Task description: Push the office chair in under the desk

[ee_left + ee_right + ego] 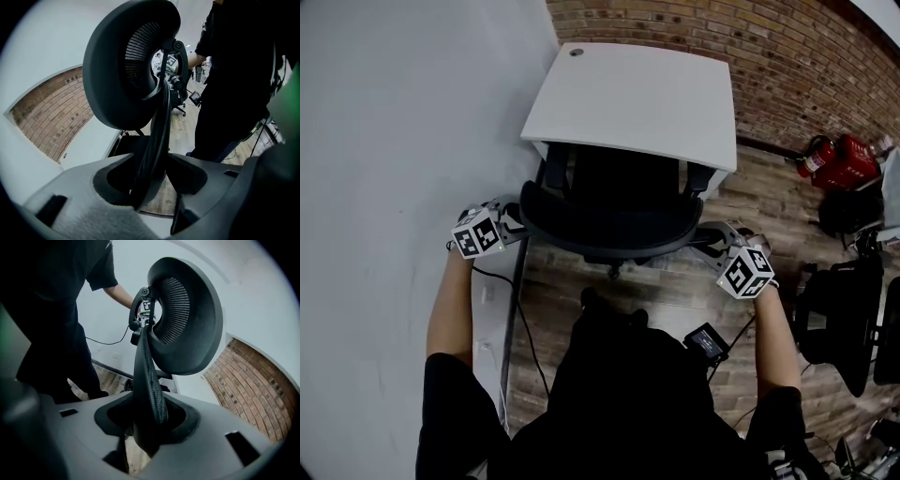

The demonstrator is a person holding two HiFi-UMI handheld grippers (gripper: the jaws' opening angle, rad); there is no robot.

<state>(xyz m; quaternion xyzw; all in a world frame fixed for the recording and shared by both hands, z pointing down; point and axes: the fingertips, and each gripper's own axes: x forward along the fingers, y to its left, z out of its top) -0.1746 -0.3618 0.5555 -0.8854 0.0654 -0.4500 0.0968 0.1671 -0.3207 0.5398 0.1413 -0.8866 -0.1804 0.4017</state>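
The black office chair (614, 202) stands with its seat partly under the white desk (637, 94), its backrest toward me. My left gripper (517, 225) is at the backrest's left edge and my right gripper (712, 242) at its right edge. In the left gripper view the backrest's rim (157, 140) runs down between the jaws of the left gripper (150, 187), which are closed on it, below the rounded headrest (117, 70). In the right gripper view the mesh rim (145, 376) fills the gap of the right gripper (147, 423), clamped, with the headrest (197, 324) above.
A grey wall (394, 141) runs close along the left, a brick wall (722, 37) stands behind the desk. A red fire extinguisher (825, 155) and another black chair (839, 319) are at the right. A cable (525, 328) lies on the wood floor.
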